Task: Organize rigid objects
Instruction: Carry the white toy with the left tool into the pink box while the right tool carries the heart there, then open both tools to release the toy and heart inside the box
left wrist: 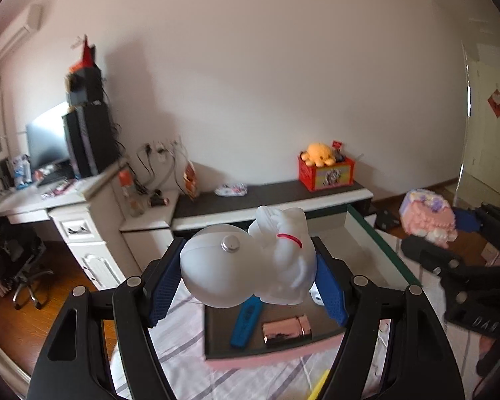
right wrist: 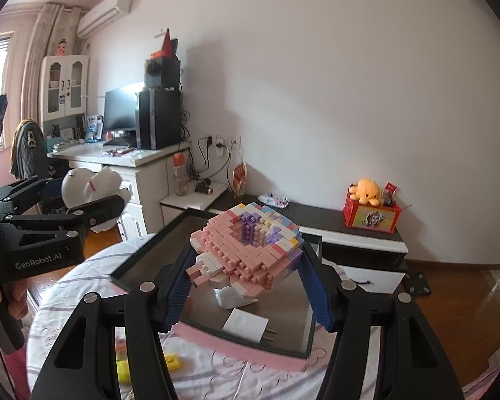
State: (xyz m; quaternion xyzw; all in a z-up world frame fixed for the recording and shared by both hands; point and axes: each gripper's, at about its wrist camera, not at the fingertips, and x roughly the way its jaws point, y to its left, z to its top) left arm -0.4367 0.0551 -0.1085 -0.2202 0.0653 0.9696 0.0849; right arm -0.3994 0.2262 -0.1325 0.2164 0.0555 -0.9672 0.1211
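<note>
My left gripper (left wrist: 248,281) is shut on a white dog figurine (left wrist: 250,263) with a red collar, held above a dark tray (left wrist: 223,333). In the tray lie a blue bar-shaped object (left wrist: 246,321) and a shiny pink-gold case (left wrist: 286,330). My right gripper (right wrist: 250,286) is shut on a pink, purple and white brick-built model (right wrist: 246,248), held over the same tray (right wrist: 283,303), where a white plug adapter (right wrist: 246,325) and a white block (right wrist: 231,298) lie. The right gripper with the brick model (left wrist: 428,215) shows at the right of the left wrist view; the left gripper and the figurine (right wrist: 90,186) show at the left of the right wrist view.
The tray rests on a striped cloth (left wrist: 183,360) with a pink edge (right wrist: 236,346). Yellow pieces (right wrist: 170,361) lie on the cloth near me. Beyond stand a low dark-topped bench (left wrist: 283,193) with a red box and orange plush (left wrist: 323,166), and a white desk (right wrist: 123,160) with a computer.
</note>
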